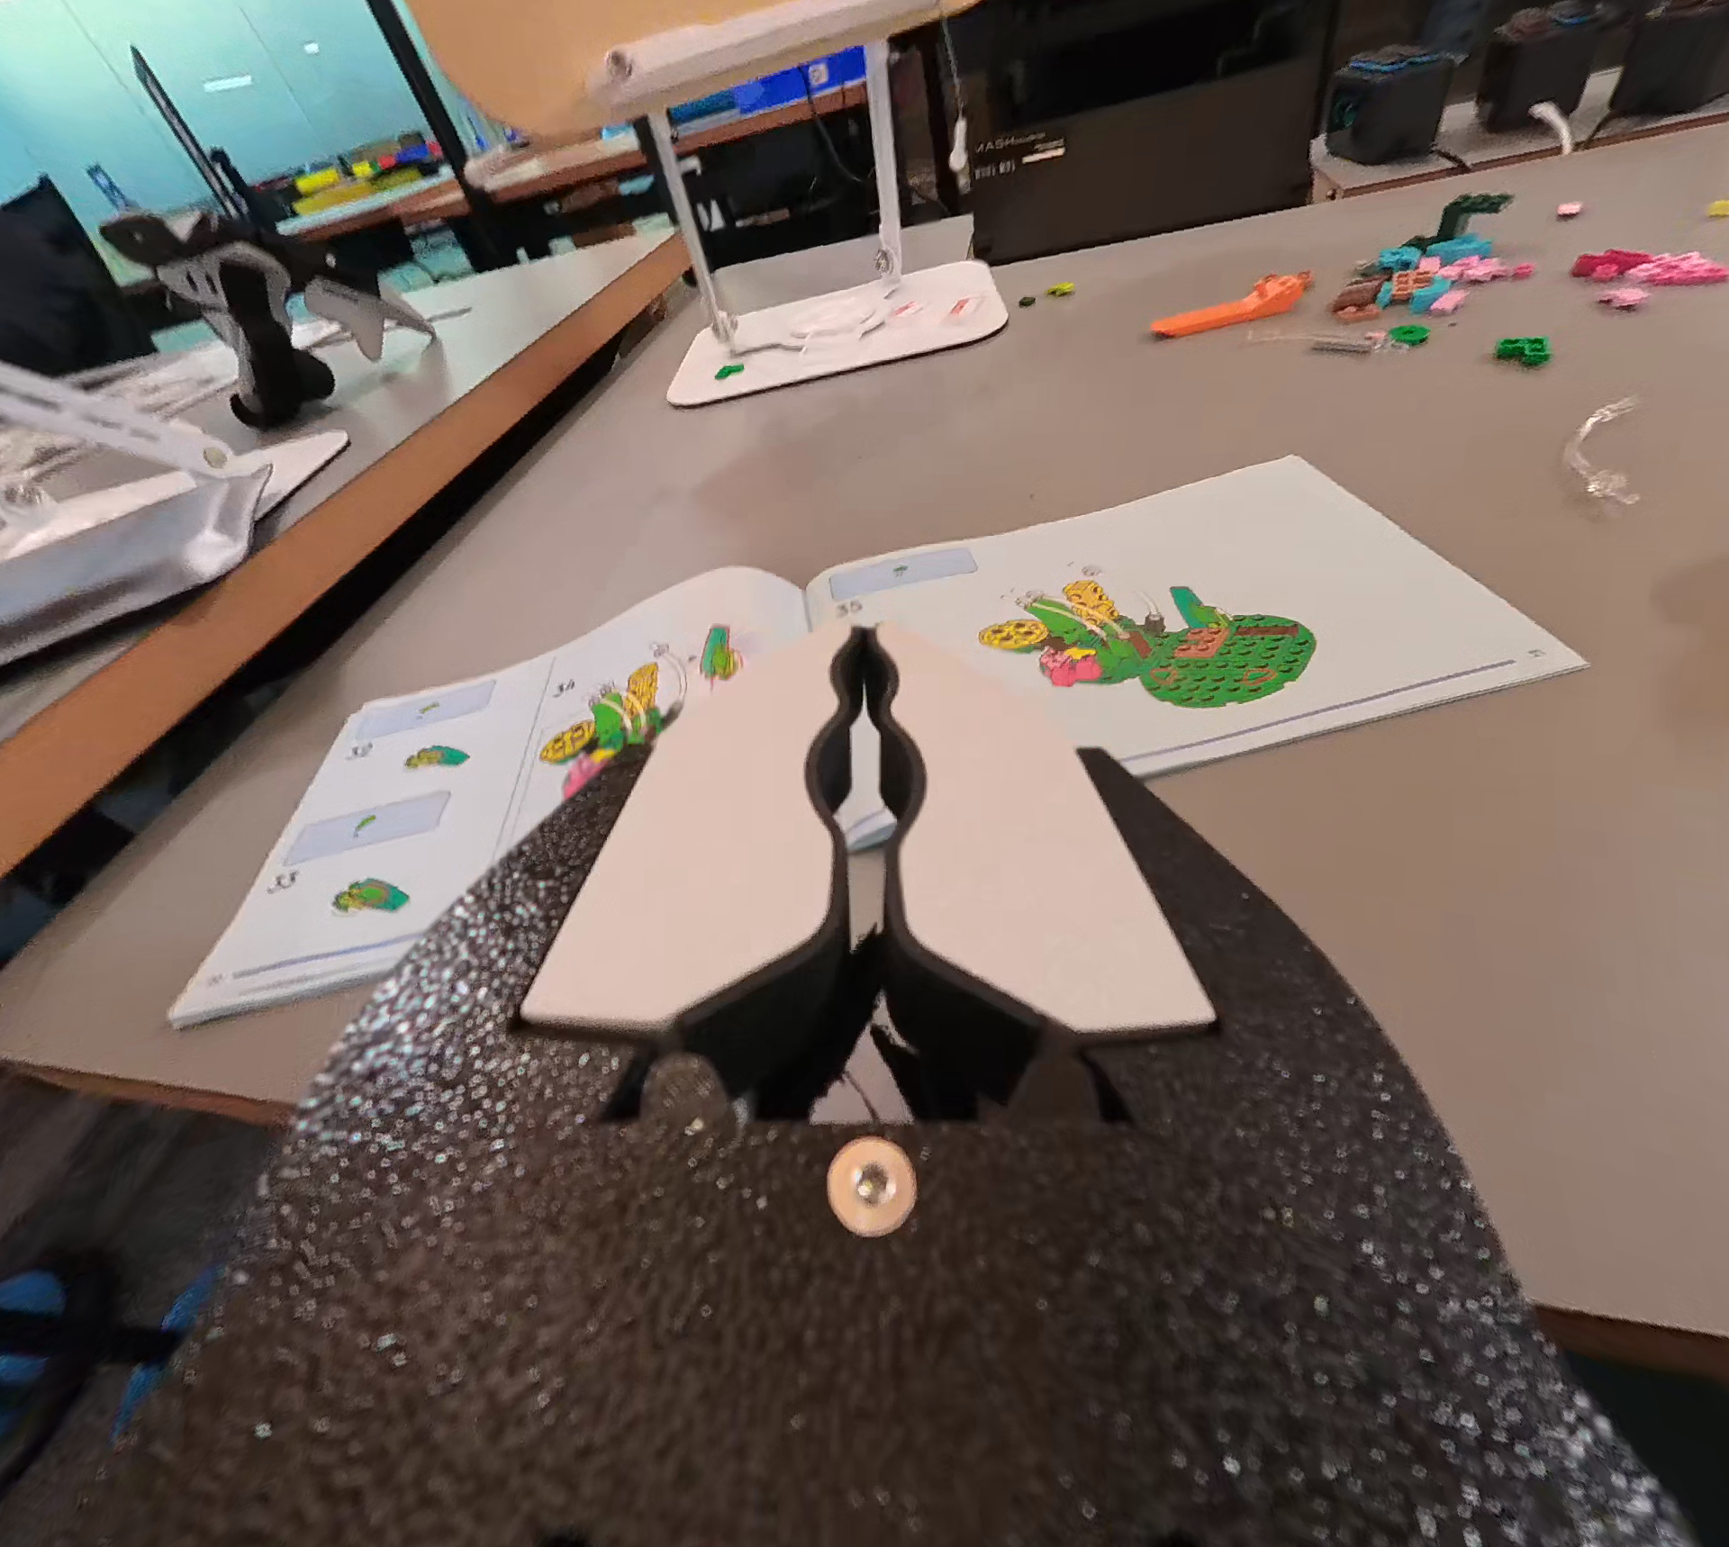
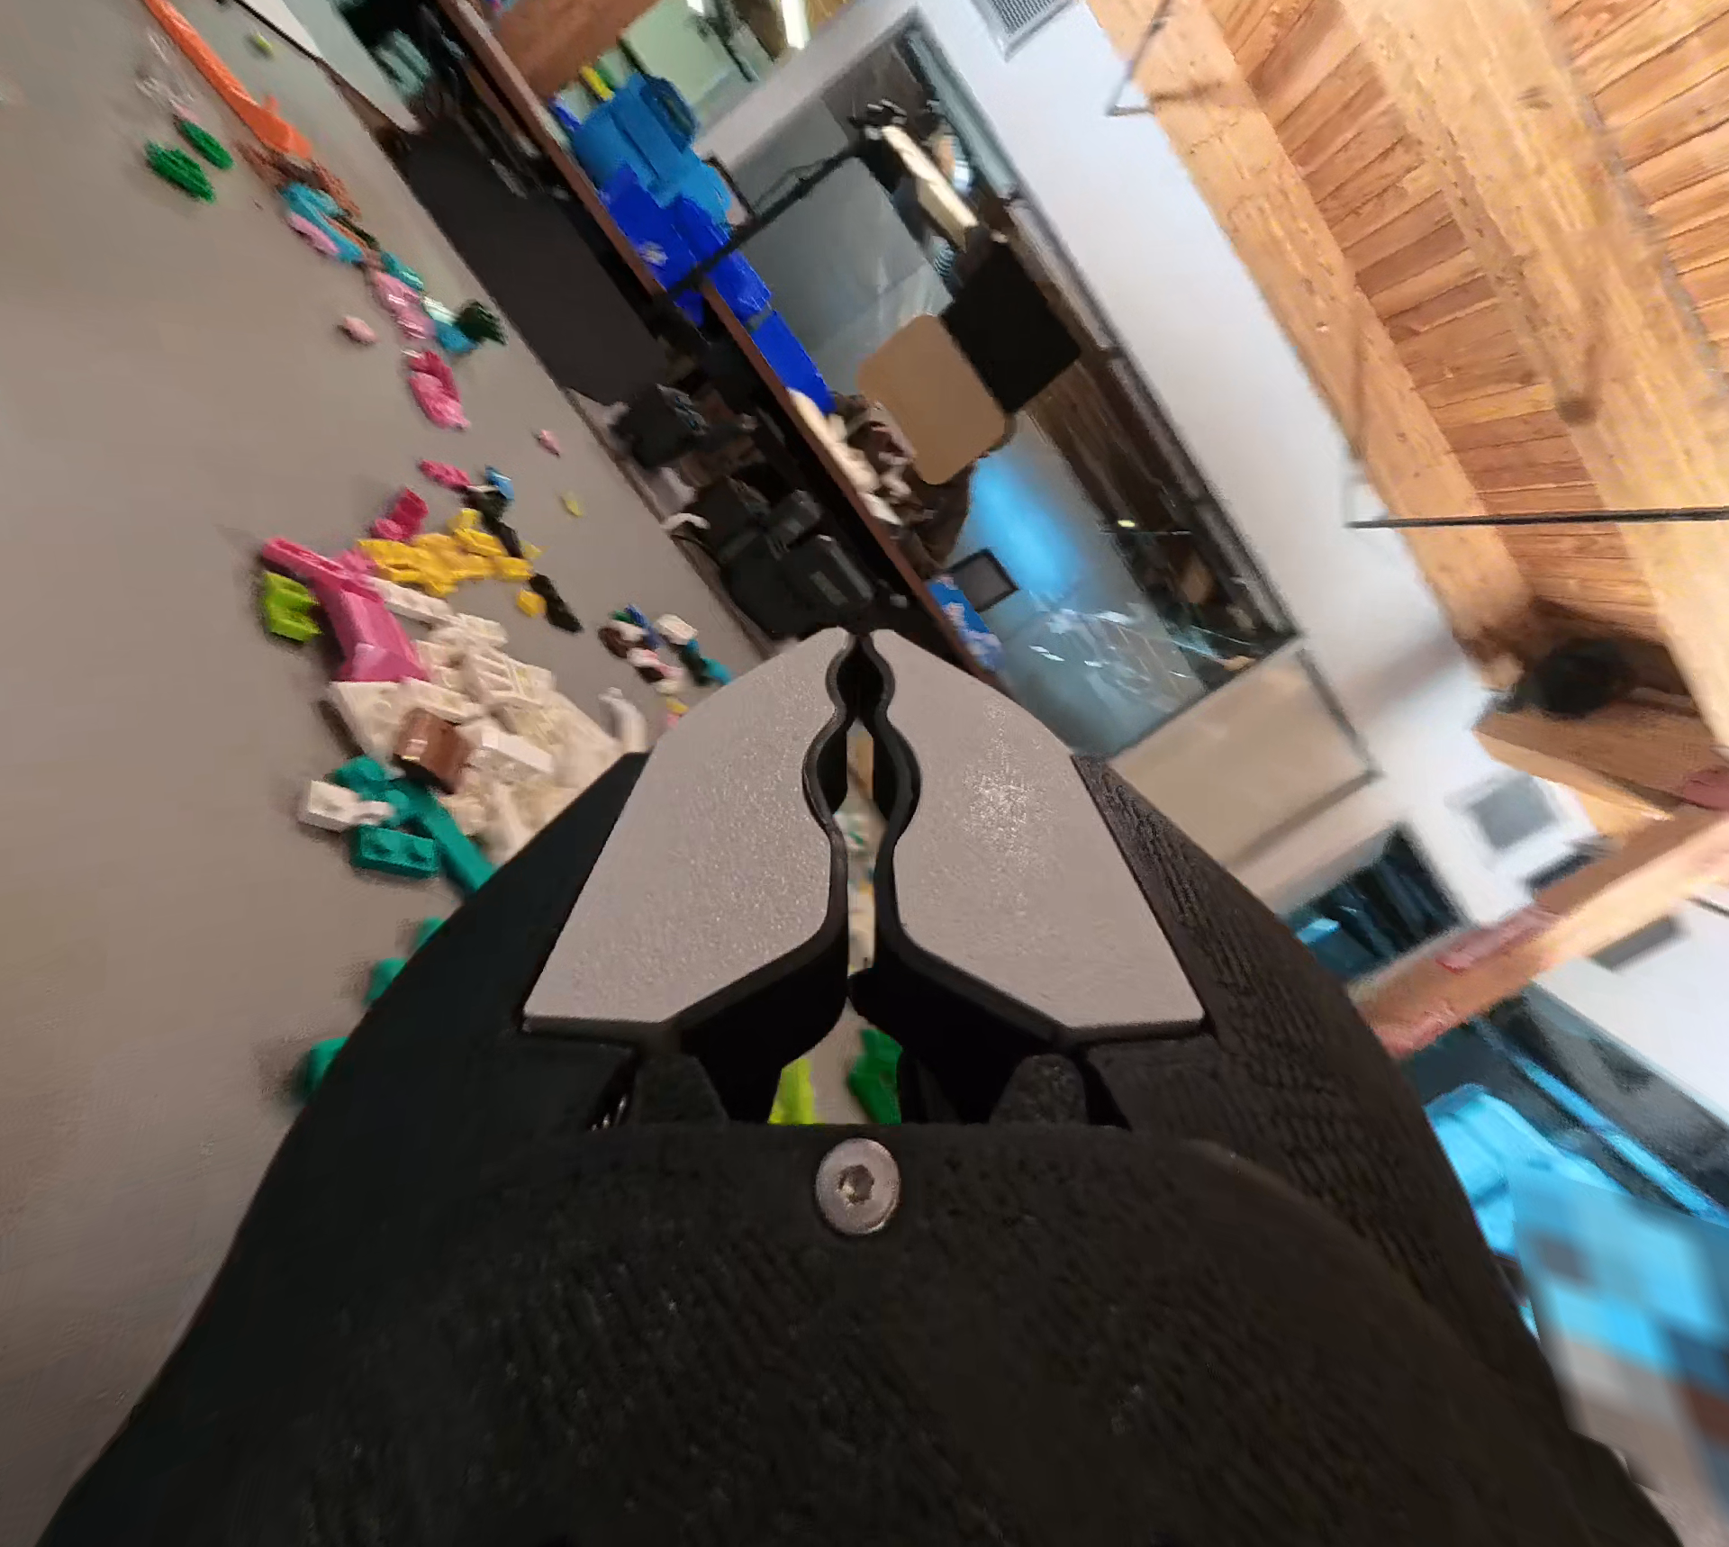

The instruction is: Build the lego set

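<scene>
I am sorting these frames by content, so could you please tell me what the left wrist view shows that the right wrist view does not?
Only the left wrist view shows the open instruction booklet lying under the shut left tool, and a white stand behind it.

Only the right wrist view shows the shut right tool, the white bricks, the yellow bricks and the wooden ceiling; the view is tilted.

Both show the grey table, the orange piece and pink bricks. Neither tool holds anything.
</scene>
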